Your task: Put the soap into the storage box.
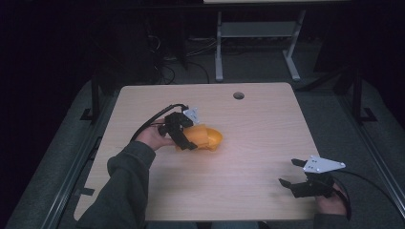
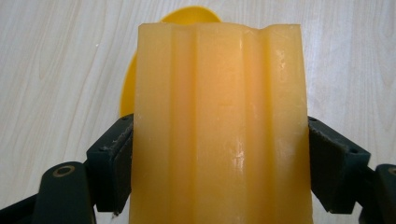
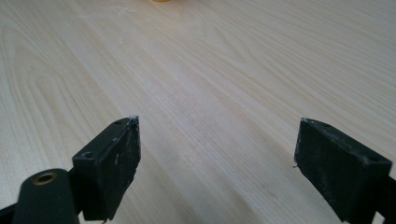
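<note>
Gripping the orange block [image 2: 219,126] w/ the left claw [image 1: 187,136], jaws pressed flat on its two sides, so it's clamped square and prob won't twist. Block is ribbed lengthwise, waxy-looking, and runs straight out ahead of the claw. Beyond its far end sits a yellow dish [image 2: 189,16]; in the high view the block tip lies on or in the dish [image 1: 214,138], can't tell which. My read: block is being set into, or lifted out of, the dish. The low, tilted hold fits either.

Left claw: about half open, closed on the block, pads touching both long faces. Left hand [image 1: 154,137] behind it, sleeve trailing back toward the near table edge.

Right claw [image 1: 292,172]: jaws wide, nothing between them, bare table [image 3: 210,84] ahead of it. It's parked near the table's near-right corner, well apart from block and dish, pointing roughly their way. Looks like standby, kept clear so the left has room. A sliver of yellow shows far ahead of it [image 3: 161,1].

Risk: waxy faces could slip if the squeeze eases.
</note>
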### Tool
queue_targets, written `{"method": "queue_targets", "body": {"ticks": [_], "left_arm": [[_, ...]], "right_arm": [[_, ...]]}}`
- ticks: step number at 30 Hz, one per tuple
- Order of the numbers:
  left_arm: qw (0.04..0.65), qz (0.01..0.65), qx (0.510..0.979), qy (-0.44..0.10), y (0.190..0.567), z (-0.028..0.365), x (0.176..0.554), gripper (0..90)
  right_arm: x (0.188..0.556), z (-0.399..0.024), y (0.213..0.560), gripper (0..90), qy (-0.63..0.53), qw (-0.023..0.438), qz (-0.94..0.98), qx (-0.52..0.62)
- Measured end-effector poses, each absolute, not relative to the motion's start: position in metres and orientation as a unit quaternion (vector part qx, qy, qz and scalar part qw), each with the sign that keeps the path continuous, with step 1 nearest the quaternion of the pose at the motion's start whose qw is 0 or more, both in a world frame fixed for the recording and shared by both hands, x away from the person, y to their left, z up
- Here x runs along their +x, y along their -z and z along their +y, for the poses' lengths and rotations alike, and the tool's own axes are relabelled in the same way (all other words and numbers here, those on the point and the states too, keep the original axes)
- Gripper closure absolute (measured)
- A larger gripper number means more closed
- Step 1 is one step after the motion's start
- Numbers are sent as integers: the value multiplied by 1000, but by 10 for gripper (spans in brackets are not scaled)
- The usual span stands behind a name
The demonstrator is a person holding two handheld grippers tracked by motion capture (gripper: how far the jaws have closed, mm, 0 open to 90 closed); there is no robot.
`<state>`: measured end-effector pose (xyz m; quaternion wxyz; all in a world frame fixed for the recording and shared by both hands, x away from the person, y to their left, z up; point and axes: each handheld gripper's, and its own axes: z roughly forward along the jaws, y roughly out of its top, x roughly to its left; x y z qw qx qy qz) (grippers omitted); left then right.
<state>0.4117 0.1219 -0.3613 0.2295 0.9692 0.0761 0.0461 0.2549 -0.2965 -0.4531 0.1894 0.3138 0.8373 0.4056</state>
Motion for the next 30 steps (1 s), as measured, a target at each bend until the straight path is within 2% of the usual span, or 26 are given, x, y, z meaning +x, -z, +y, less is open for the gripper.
{"method": "queue_targets", "body": {"ticks": [30], "left_arm": [[231, 56, 971, -19, 377, 90, 443, 211]], "right_arm": [[255, -298, 455, 139, -407, 185, 838, 314]]}}
